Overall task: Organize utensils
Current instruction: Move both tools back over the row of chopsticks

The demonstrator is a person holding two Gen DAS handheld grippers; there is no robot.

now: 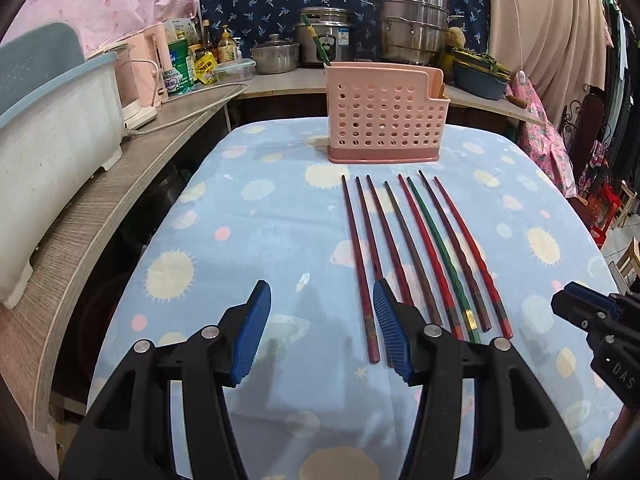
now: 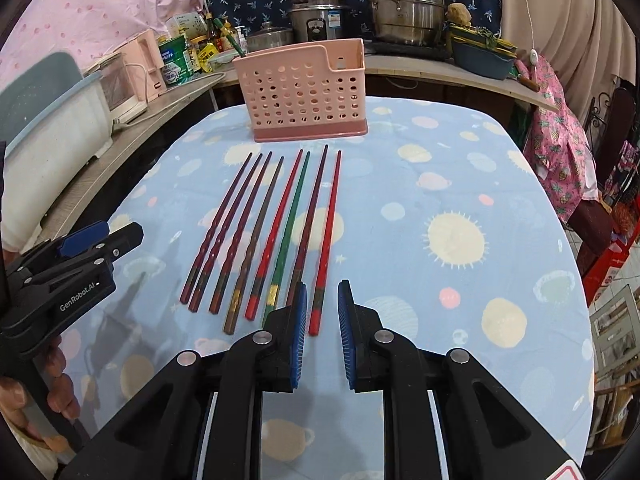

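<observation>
Two chopsticks (image 1: 394, 264) partly hidden behind left claw (image 1: 322, 320)

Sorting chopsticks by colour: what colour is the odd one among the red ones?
Green chopstick, clearest in the right wrist view.

Eight chopsticks (image 2: 276, 232) lie in one row on the cloth ahead of the two grippers. Of these, one is green (image 2: 291, 224), two are bright red (image 2: 328, 236), and five are dark red or brown. A ninth chopstick (image 1: 316, 42), green, stands in the pink holder (image 1: 384, 114) beyond the row. There is one such holder, and it has two compartments.

Farther beyond the holder, on the counter, I count four metal pots: one small pot with a lid (image 1: 276, 54), one rice cooker (image 1: 326, 36), and two large pots stacked (image 1: 414, 26). To the left of the left gripper (image 1: 320, 332) stands one dish rack (image 1: 52, 120). The bottles and jars (image 1: 208, 50) behind it are perhaps six, but they overlap.
</observation>
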